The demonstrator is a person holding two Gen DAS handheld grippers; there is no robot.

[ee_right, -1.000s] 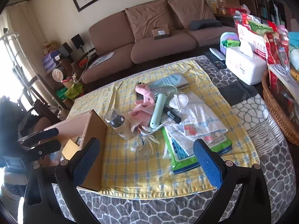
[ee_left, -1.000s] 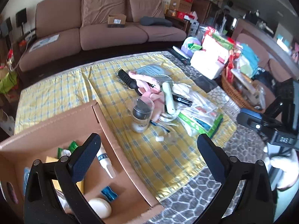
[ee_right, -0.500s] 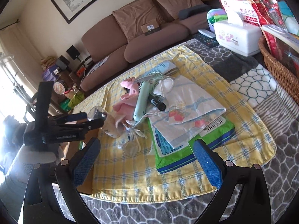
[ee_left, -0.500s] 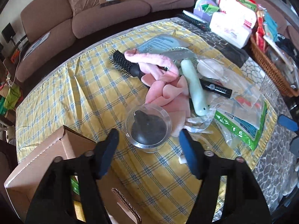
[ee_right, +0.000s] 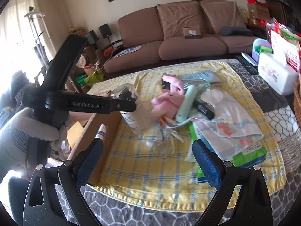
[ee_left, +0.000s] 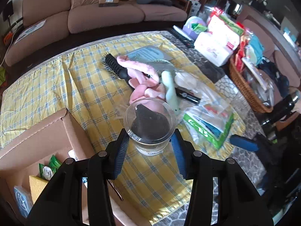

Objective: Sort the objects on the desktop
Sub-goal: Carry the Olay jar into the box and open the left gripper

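Note:
A clear bottle point(ee_left: 150, 124) with a black pump cap under its lid stands upright on the yellow checked cloth point(ee_left: 56, 86). My left gripper point(ee_left: 150, 141) is shut on it, one pad on each side. In the right wrist view the same bottle point(ee_right: 135, 120) sits at the tip of the left gripper point(ee_right: 129, 103), held by a gloved hand. An open cardboard box point(ee_left: 37, 131) with small items inside lies just left of the bottle. My right gripper point(ee_right: 148, 162) hangs open and holds nothing, above the cloth's near edge.
Beyond the bottle lies a pile: black hairbrush point(ee_left: 114, 66), pink cloth point(ee_left: 144, 86), mint-green hand fan point(ee_left: 170, 90), green packet point(ee_left: 205, 128). A white tissue box point(ee_left: 212, 50) and a wicker basket point(ee_left: 244, 88) stand at the right. A brown sofa point(ee_left: 105, 17) is behind.
My left gripper came away from the box, moved over the bottle and shut on it from wide open. My right gripper rolled and swung, so it now sees the left gripper up close.

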